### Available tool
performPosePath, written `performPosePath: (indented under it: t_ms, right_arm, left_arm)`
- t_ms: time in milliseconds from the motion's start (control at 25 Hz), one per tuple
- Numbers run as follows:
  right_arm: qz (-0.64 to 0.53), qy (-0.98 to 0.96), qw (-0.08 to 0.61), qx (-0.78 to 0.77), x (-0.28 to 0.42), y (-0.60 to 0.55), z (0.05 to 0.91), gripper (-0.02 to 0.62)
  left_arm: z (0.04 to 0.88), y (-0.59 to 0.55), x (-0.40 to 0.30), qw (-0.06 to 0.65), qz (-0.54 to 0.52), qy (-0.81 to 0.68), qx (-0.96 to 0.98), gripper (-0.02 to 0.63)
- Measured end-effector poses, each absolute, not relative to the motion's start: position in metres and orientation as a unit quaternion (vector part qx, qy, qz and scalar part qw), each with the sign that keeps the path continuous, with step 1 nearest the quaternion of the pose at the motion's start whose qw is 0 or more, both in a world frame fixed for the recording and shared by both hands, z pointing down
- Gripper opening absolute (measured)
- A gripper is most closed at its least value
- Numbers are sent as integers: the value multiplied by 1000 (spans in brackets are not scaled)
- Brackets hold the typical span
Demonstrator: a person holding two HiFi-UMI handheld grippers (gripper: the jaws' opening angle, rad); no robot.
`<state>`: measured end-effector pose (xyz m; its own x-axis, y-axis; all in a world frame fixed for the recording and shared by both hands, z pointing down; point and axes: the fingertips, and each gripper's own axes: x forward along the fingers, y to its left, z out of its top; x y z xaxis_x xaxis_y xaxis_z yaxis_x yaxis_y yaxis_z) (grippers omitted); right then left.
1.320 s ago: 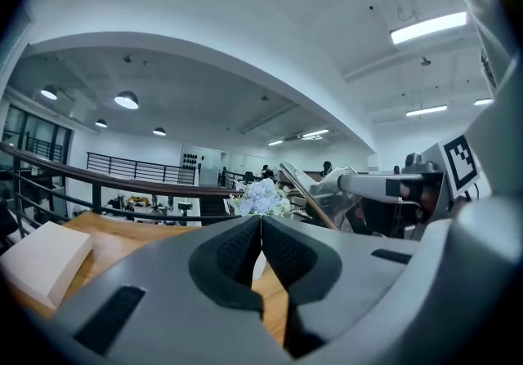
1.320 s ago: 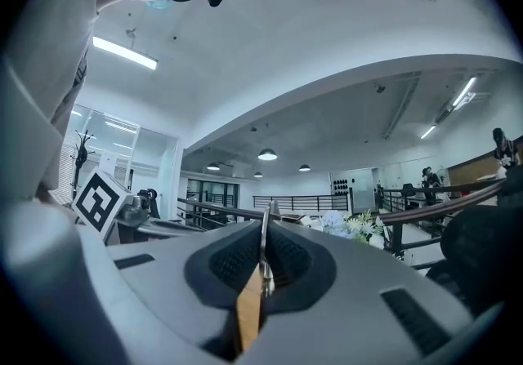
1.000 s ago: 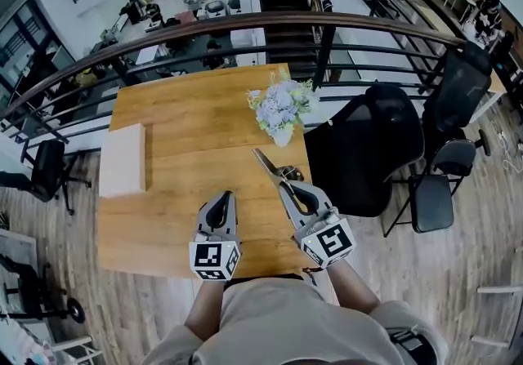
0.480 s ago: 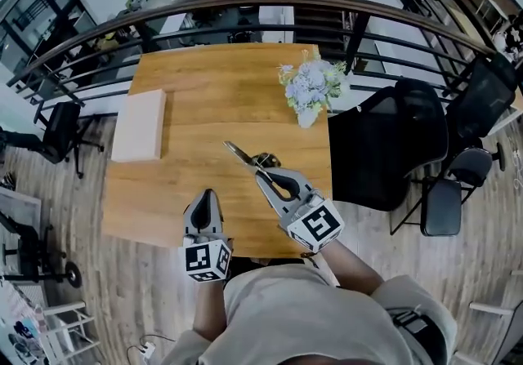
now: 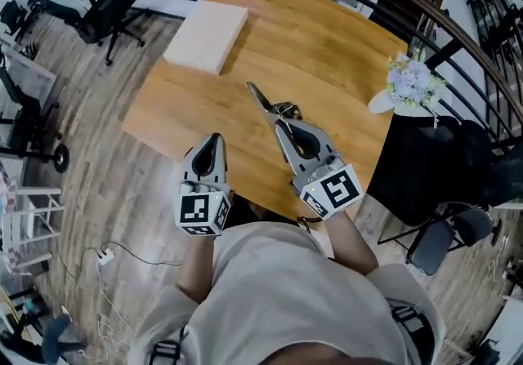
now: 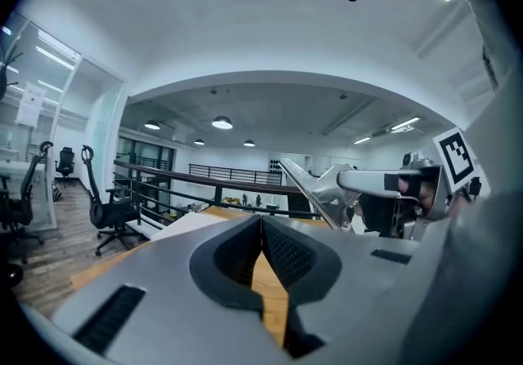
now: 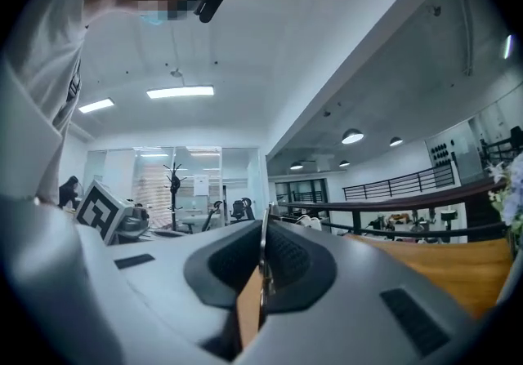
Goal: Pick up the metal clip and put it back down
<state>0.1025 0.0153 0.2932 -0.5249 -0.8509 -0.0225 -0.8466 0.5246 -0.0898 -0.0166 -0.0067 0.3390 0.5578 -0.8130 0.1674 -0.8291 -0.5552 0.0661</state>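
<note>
The right gripper [image 5: 283,122] pinches the clip [image 5: 261,98] and holds it in the air above the table [image 5: 327,45]. The left gripper [image 5: 214,141], jaws pressed together and empty, is at the table's near edge.

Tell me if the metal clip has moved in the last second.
Yes. The metal clip, in the right hand-held gripper, has shifted away from the flower vase toward the white box.
</note>
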Motion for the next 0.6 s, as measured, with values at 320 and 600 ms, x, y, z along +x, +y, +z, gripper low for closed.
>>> performPosePath:
  t_ms: [320,600]
  right_arm:
    - [-66,900,13,-431,-4,-35,311,29]
    - [-147,897,-14,-417,-64,-79,363,29]
  left_arm:
    - [361,-49,-121,98,58,-511,852,25]
    - [412,-79,-182,152,75,-517,839,25]
